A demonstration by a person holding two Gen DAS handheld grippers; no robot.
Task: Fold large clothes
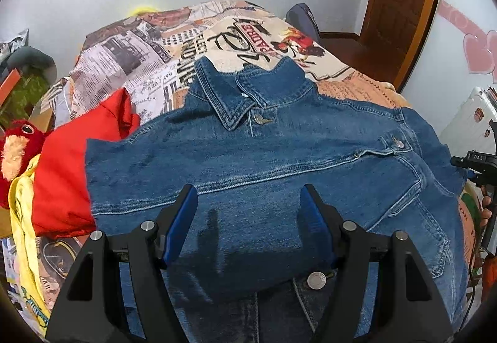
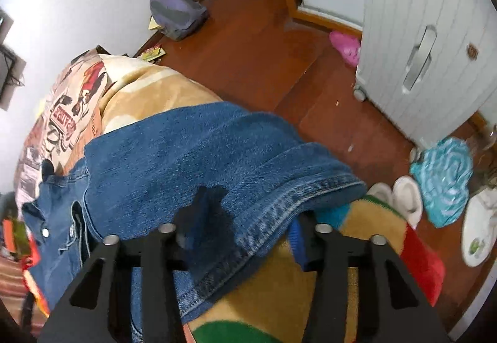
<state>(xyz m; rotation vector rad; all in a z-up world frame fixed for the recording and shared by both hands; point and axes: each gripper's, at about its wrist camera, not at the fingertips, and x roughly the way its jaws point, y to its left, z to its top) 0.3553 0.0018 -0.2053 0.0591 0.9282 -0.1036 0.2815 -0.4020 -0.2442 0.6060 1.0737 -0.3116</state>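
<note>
A blue denim jacket (image 1: 279, 150) lies front up on the bed, collar toward the far end, buttons showing. My left gripper (image 1: 248, 218) hangs over its lower front, open, its blue pads (image 1: 181, 218) wide apart with only flat denim beneath them. In the right wrist view the jacket's stitched side edge (image 2: 279, 197) drapes off toward the bed's side. My right gripper (image 2: 248, 225) straddles that edge: one finger (image 2: 198, 212) lies over the denim, the other is half hidden under the fold. A wide gap shows between them, and the pads do not press the cloth.
The bed has a newspaper-print cover (image 1: 139, 63) and a colourful blanket (image 2: 357, 234). A red garment (image 1: 77, 162), a yellow one (image 1: 25, 218) and a red plush toy (image 1: 18, 138) crowd the jacket's left. On the wooden floor: white suitcase (image 2: 419, 48), backpack (image 2: 177, 10), slippers (image 2: 403, 194).
</note>
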